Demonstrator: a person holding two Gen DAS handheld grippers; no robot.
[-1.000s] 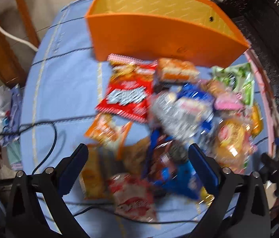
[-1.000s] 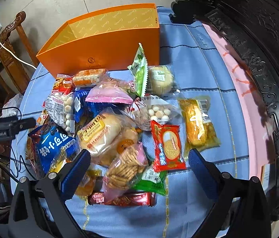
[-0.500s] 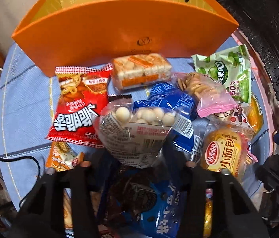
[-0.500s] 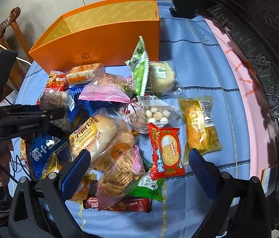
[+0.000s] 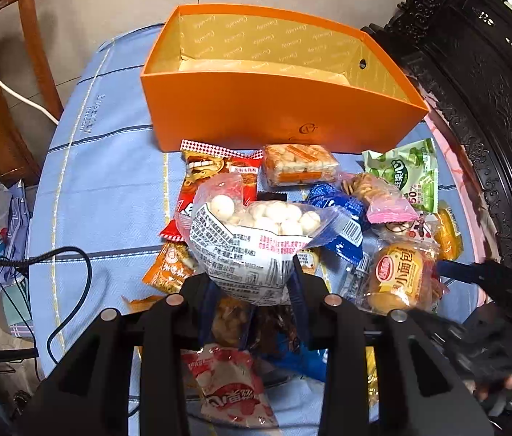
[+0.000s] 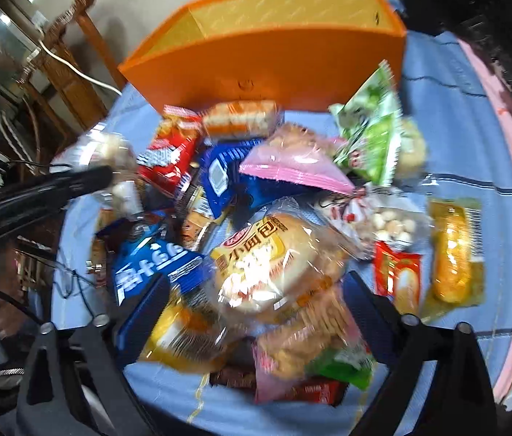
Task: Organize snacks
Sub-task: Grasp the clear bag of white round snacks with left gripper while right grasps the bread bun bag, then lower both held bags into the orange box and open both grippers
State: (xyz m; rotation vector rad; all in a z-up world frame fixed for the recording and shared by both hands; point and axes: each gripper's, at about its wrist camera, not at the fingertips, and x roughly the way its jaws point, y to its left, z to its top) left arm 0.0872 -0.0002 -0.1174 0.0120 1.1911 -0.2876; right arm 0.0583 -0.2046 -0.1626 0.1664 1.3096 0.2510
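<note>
Clear plastic, printed white on the lower half: the bag of white ball snacks [image 5: 256, 239] sits pinched between my left gripper [image 5: 252, 283] jaws, which are closed on its bottom edge, with the bag lifted above the pile and the balls showing through the top. My right gripper [image 6: 252, 301] has its jaws spread wide, one on each side of the small bread bun packet [image 6: 274, 261], not pressing it that I can see (this view is motion-blurred). Left view shows the inside of the orange box [image 5: 277, 109]: yellow lining with repeated script, nothing in it; right view shows mainly the outer front wall. Right view alone shows the yellow cake wrapper [image 6: 452, 254] and a red cracker packet [image 6: 397, 279] lying off to the side on the blue tablecloth [image 6: 448, 116]. Left view alone shows a red-and-white packet [image 5: 230, 388] under my left jaws. Readable: "小面包" on the bun packet, "50%" on the green packet [image 5: 408, 174]. Fine black print on the held bag is too small to read.
</note>
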